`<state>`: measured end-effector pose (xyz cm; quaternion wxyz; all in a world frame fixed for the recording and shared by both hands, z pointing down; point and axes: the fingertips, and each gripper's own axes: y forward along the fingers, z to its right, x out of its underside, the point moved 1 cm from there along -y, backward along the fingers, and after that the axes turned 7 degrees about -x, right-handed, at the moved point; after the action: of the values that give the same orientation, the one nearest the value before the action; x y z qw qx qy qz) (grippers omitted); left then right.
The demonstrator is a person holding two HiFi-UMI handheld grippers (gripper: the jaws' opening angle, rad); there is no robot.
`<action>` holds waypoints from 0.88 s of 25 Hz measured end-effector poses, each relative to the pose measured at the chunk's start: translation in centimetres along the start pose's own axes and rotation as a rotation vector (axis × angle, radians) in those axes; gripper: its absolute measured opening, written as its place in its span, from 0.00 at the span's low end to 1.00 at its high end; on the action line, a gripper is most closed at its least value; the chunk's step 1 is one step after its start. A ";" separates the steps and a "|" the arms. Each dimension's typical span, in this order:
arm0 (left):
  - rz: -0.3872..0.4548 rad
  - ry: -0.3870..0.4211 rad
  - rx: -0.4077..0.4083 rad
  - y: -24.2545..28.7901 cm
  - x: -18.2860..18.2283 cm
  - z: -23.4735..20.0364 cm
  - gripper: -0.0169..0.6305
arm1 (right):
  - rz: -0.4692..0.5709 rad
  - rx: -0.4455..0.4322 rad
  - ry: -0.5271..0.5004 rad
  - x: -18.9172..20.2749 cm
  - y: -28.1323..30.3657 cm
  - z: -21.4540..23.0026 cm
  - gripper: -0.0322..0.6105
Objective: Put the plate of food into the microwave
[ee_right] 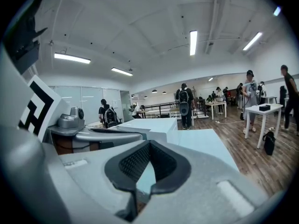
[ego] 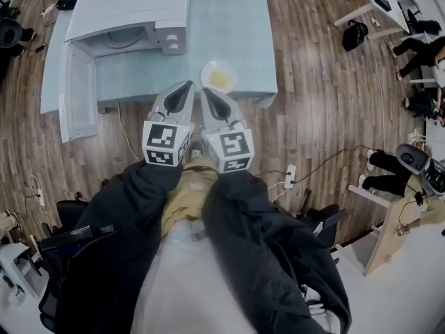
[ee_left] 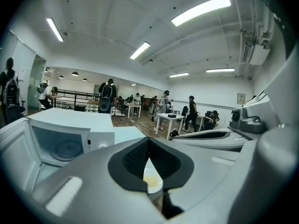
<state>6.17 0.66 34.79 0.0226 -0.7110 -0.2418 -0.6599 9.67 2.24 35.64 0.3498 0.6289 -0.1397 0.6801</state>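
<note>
**Step in hand: reaching for the plate.**
- Left gripper (ego: 186,88): jaws closed tip to tip, nothing held.
- Right gripper (ego: 207,93): jaws likewise closed and empty. The two grippers sit side by side, both aimed at the worktop (ego: 243,19).
- Handling advice: part the jaws before arriving. Take the rim from opposite sides, low and square. Keep the plate level so the food stays put, then carry it left to the opening.

**Item: plate of food (ego: 218,76).**
- Look: round, white and shallow, with a pale yellow portion in the middle.
- Place: flat on the light blue worktop near its front edge, just beyond the right gripper's tips and apart from them.
- Not yet gripped.

**Destination: microwave (ego: 132,30).**
- Place: on the same worktop, to the plate's left.
- Its door (ego: 78,99) is swung fully open.
- The turntable shows inside, and the cavity looks empty.
</note>
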 end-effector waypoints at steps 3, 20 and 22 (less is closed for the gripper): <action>0.006 0.005 0.016 1.2 -0.9 -1.3 0.02 | -0.012 0.030 0.012 -0.6 1.6 1.2 0.04; -0.108 -0.041 0.066 6.3 2.4 -8.3 0.02 | -0.148 0.086 0.123 2.7 9.8 2.3 0.04; -0.145 -0.039 0.077 6.8 4.1 -7.8 0.02 | -0.186 0.087 0.164 4.7 9.6 2.6 0.04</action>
<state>1.50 -6.80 41.64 -0.0028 -0.7029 -0.3184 -0.6361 5.54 -4.82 42.95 0.3940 0.5962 -0.0223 0.6992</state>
